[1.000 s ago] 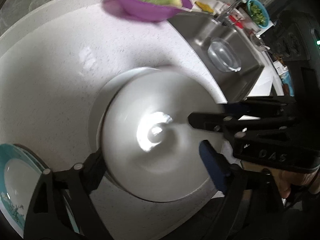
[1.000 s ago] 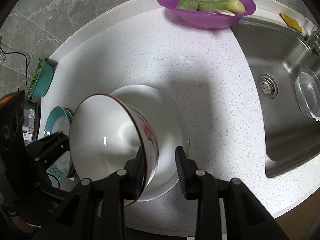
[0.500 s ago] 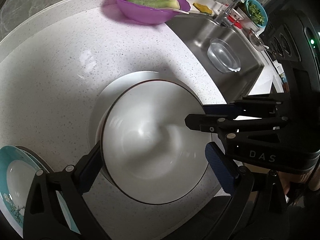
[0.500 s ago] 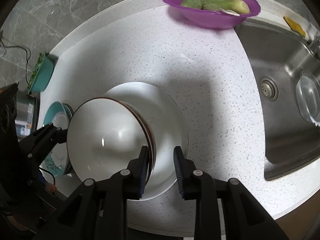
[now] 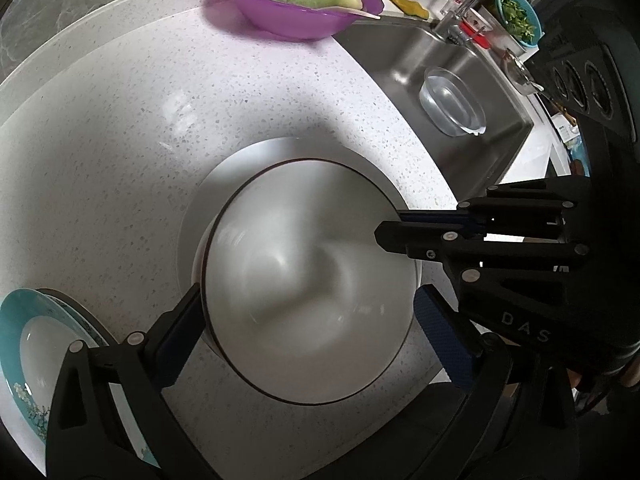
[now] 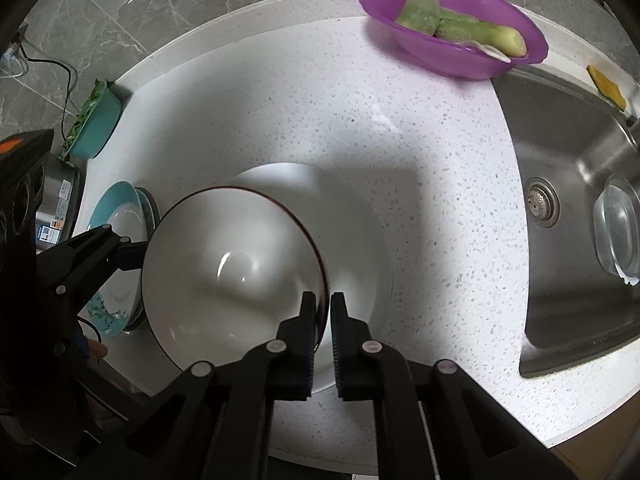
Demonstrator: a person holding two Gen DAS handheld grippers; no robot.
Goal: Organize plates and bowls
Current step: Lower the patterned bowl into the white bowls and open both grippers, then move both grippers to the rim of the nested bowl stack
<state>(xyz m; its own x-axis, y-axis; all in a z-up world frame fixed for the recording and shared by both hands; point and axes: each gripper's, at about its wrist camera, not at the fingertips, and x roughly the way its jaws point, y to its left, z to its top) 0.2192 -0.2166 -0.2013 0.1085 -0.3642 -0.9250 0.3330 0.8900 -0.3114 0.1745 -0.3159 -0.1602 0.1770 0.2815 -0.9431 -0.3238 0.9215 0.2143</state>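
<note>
The right claw (image 6: 323,312) pinches the white brown-rimmed bowl's (image 6: 224,280) rim; releasing crookedly could chip the white plate (image 6: 360,264) beneath it.

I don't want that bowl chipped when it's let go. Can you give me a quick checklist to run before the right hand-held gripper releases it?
1. White bowl sits level over the white plate: ok.
2. Bowl fully resting on the plate: cannot tell, contact is hidden.
3. Right hand-held gripper pinches the bowl rim: ok, jaws nearly closed on it.
4. Left hand-held gripper open around the bowl: ok; touching it: cannot tell.
5. Teal plate clear of the bowl: ok, it sits beside it.
</note>
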